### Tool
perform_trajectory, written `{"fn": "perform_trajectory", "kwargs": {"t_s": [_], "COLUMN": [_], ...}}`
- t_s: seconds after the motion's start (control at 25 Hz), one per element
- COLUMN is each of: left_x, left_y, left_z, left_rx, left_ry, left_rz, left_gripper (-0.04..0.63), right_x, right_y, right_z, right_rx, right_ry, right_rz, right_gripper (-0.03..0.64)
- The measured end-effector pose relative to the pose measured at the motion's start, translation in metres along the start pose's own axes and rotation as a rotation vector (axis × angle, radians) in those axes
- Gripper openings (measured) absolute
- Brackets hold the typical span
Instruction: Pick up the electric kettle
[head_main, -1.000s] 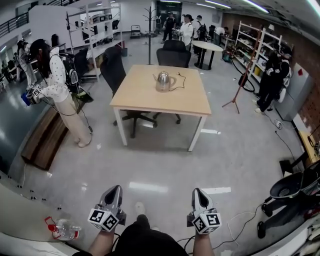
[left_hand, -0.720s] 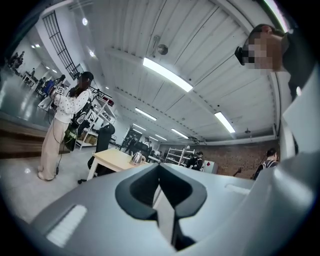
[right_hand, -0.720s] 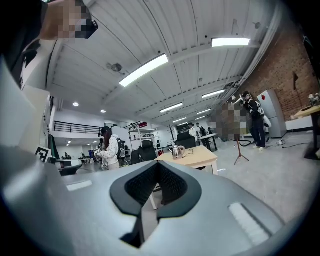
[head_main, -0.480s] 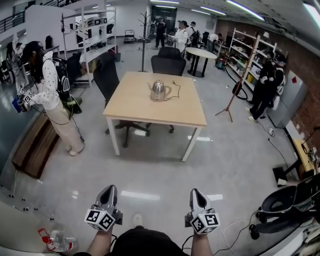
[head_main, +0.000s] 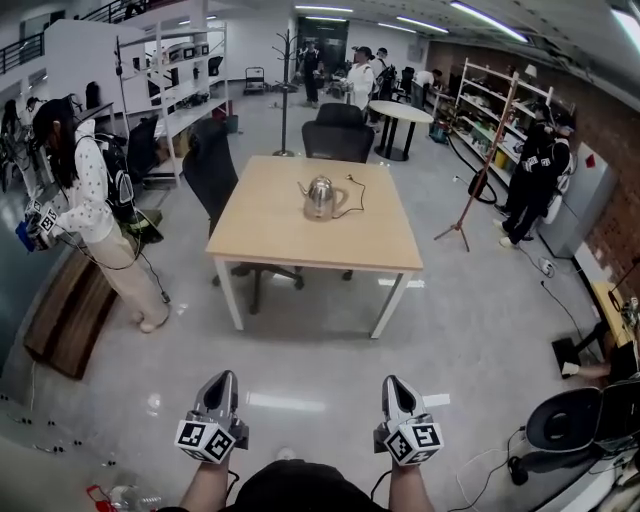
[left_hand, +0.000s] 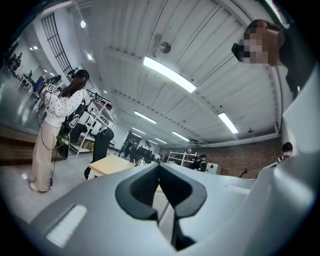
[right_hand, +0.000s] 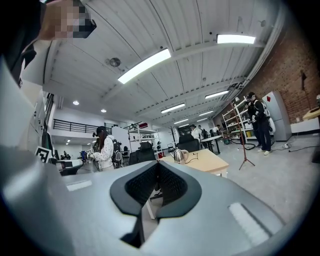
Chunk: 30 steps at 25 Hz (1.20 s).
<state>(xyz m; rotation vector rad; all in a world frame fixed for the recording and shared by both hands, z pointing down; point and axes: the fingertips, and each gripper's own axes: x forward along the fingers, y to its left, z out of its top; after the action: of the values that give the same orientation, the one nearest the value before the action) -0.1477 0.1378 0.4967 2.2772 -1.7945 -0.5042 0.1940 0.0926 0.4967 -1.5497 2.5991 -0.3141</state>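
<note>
down at the near edge of the head view, your left gripper (head_main: 222, 384) and right gripper (head_main: 394, 386) are held out side by side. each has its jaws pressed together on nothing, which each gripper's own view confirms. you will need to spread one pair before you take hold of anything.

beyond them is open floor (head_main: 320, 350), then the wooden table (head_main: 375, 250). the electric kettle (head_main: 320, 197) stands upright near the middle of the tabletop, on its far half. it is well apart from both grippers and roughly on the line running out between them. a dark cord (head_main: 360, 188) lies on the wood just to its right; whether it is plugged into the kettle is too small to tell.

expect a stiff body of polished steel that is slick and rounded, so pads on the belly would likely slide. its weight depends on any water inside, which you cannot see. the handle seems to arch on its right side; take it there, and keep it level in case it is full.
</note>
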Motion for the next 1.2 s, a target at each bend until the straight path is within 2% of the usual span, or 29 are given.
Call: {"fn": "perform_trajectory", "kwargs": {"t_s": [0.32, 0.6, 0.8, 0.88, 1.08, 1.2], "left_x": [0.036, 0.051, 0.072, 0.082, 0.101, 0.112], "left_y": [0.025, 0.038, 0.022, 0.015, 0.007, 0.015], "left_z": [0.010, 0.005, 0.002, 0.006, 0.011, 0.009], "left_rx": [-0.006, -0.004, 0.068, 0.068, 0.122, 0.105], "left_ry": [-0.009, 0.013, 0.035, 0.028, 0.011, 0.021], "left_rz": [-0.020, -0.040, -0.113, -0.127, -0.119, -0.096], "left_gripper": [-0.002, -0.002, -0.002, -0.002, -0.002, -0.002], "right_x": [0.048, 0.068, 0.078, 0.085, 0.117, 0.137], "right_y": [0.004, 0.013, 0.011, 0.010, 0.002, -0.004], "right_z": [0.006, -0.006, -0.009, -0.008, 0.005, 0.015], "right_rx": [-0.008, -0.010, -0.011, -0.011, -0.009, -0.016], "right_ry": [-0.007, 0.026, 0.023, 0.013, -0.004, -0.014], "right_rz": [-0.001, -0.009, -0.023, -0.025, 0.003, 0.022], "right_gripper": [0.002, 0.002, 0.002, 0.002, 0.002, 0.002]}}
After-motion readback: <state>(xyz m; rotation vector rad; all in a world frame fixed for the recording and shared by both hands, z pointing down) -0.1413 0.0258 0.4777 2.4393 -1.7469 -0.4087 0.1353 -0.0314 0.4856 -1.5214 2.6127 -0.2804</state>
